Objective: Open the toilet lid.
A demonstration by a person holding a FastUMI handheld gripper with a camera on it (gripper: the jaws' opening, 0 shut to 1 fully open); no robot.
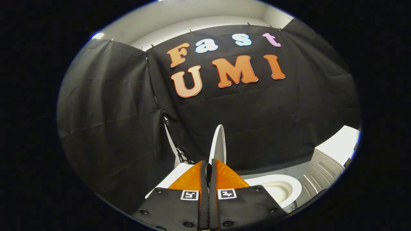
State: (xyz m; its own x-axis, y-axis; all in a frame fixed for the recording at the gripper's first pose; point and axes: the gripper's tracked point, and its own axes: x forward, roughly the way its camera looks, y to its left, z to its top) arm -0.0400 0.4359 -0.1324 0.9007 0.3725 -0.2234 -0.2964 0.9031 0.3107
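Claw fingers are pinched together on the lower edge of the lid, which stands upright, edge-on, just ahead, the open bowl to its right.

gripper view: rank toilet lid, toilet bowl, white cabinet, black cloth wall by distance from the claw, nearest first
1. Toilet lid: raised on edge, pinched between the fingers of the claw.
2. Toilet bowl: open, low to the right of the fingers.
3. White cabinet: further right, past the bowl.
4. Black cloth wall: behind everything.
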